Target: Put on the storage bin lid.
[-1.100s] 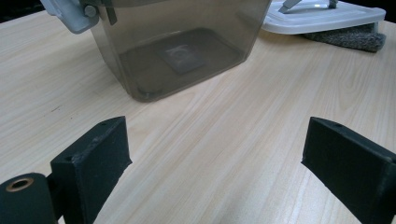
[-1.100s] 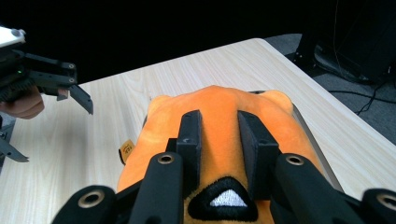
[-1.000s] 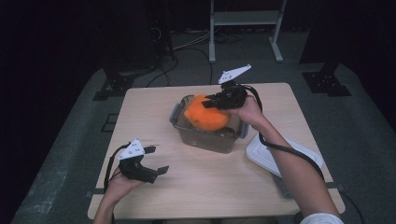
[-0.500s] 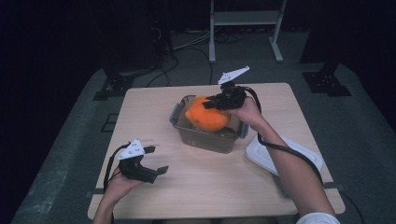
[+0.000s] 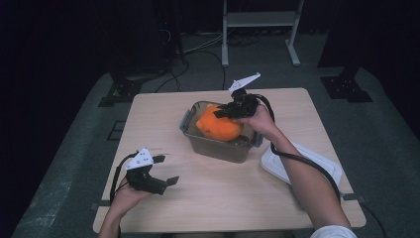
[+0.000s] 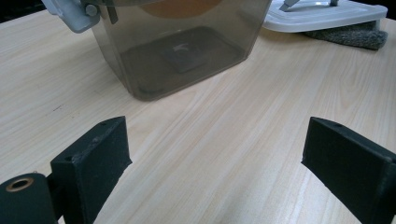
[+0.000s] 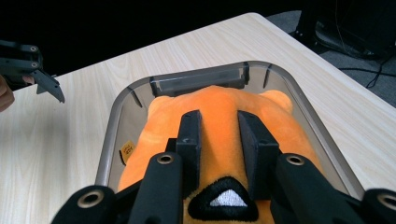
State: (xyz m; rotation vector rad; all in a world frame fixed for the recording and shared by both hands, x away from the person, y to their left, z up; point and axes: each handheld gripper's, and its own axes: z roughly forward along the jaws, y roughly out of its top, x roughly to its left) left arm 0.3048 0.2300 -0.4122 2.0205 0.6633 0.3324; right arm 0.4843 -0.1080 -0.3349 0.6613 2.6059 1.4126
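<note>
While half sunk in the container (image 5: 218, 144), orange plush (image 7: 219, 116) pinched by right gripper (image 7: 218, 133); left gripper (image 6: 215, 154) wide.

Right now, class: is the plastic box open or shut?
Open. The box has no lid on; its white lid lies beside it on the table, and the orange plush toy sticks out.

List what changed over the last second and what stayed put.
The right gripper, clamped on the orange plush toy, eased it slightly lower into the clear container. The left gripper stayed open above the table; the white lid did not move.
</note>
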